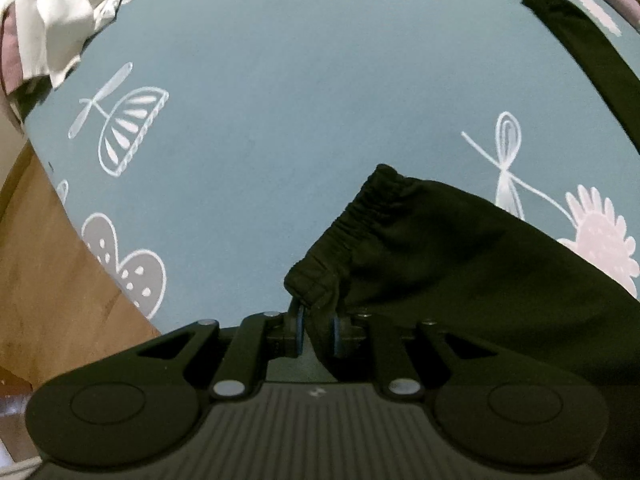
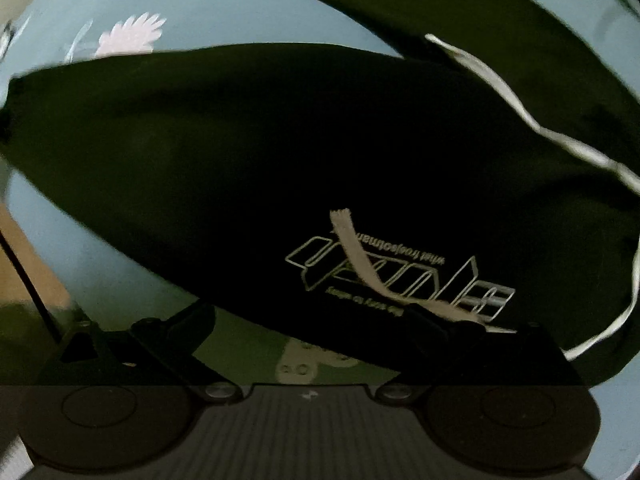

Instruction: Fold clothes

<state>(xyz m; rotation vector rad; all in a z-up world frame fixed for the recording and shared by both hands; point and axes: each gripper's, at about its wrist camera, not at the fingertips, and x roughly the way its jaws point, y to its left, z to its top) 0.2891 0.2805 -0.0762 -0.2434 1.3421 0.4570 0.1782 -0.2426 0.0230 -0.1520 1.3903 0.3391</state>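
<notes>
Left claw (image 1: pixel 318 330): narrow, blue pads nipping a fold of the black trousers (image 1: pixel 460 272) just below the elastic cuff (image 1: pixel 360 216). Grip sits at the hem, likely so the leg end can be carried or pulled straight for a fold.

Right claw (image 2: pixel 308 320): jaws wide, nothing pinched that I can see. It hovers over the waist end of the trousers, the printed logo (image 2: pixel 400 280) and pale drawstring (image 2: pixel 356 256) directly ahead. Judgement: positioned to take the waistband next.

Trousers lie on the desk, covered by a teal patterned cloth (image 1: pixel 280 80). In the left wrist view the held leg runs toward 4 o'clock; the second leg (image 1: pixel 580 48) lies apart at 1 o'clock. A heap of pale laundry (image 1: pixel 52 20) sits at 10 o'clock, well clear, presumably awaiting its turn.
</notes>
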